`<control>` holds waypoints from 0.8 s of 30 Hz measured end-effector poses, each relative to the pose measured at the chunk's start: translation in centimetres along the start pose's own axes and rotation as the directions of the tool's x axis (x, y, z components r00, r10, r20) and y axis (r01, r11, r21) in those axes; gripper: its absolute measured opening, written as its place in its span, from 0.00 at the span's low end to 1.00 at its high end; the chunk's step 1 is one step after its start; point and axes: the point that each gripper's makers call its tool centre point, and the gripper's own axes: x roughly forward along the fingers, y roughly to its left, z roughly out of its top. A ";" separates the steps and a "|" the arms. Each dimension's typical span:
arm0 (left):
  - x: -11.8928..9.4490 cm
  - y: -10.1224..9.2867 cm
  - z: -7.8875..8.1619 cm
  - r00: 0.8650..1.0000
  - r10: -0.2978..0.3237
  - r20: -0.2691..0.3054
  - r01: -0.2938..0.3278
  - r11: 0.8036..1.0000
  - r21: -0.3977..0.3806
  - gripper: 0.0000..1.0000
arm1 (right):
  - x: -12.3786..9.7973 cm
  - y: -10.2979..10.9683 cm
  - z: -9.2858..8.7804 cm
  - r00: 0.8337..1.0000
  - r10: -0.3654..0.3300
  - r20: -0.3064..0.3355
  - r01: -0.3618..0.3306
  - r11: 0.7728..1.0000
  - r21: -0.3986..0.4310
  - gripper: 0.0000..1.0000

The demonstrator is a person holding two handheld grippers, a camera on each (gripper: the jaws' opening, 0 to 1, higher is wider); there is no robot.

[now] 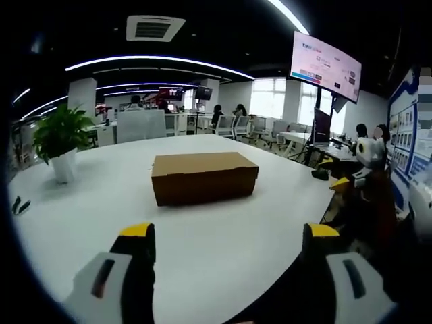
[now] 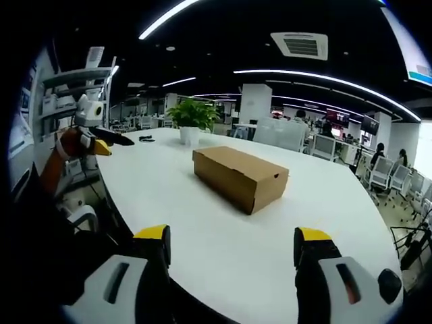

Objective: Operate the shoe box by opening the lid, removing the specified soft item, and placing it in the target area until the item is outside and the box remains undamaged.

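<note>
A brown cardboard shoe box [image 1: 204, 177] lies closed on the white table [image 1: 101, 216], near its middle. In the right gripper view the same shoe box [image 2: 239, 177] sits ahead with one corner turned toward me. My left gripper [image 1: 228, 241] is open above the table's near edge, a good way short of the box, with nothing between its yellow-tipped jaws. My right gripper [image 2: 233, 248] is open too, also well back from the box and holding nothing. The box's contents are hidden by the lid.
A potted green plant [image 1: 62, 140] stands at the table's far side, also seen as the plant [image 2: 191, 119] behind the box. Small dark objects [image 1: 19, 205] lie near the table edge. Office chairs, desks and people fill the background; a large screen [image 1: 325, 66] hangs above.
</note>
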 end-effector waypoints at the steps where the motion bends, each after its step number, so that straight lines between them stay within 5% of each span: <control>1: 0.2 0.3 0.2 1.000 -0.005 0.002 0.005 1.000 0.001 0.93 | 0.3 0.0 0.1 1.000 0.002 -0.003 -0.002 1.000 0.002 0.77; 11: 1.5 2.0 0.8 1.000 -0.025 0.009 0.025 1.000 -0.005 0.92 | 2.1 -0.8 0.6 1.000 -0.003 -0.021 0.003 1.000 0.018 0.76; 17: 2.3 3.2 -0.9 1.000 -0.011 -0.015 0.010 0.999 -0.049 0.91 | 3.5 -0.6 -0.3 0.999 0.029 -0.044 -0.028 0.999 0.039 0.75; 24: 3.6 4.2 0.2 1.000 -0.009 -0.009 0.009 0.999 -0.039 0.90 | 5.6 -0.6 -0.4 0.996 0.058 -0.066 -0.056 0.998 0.043 0.74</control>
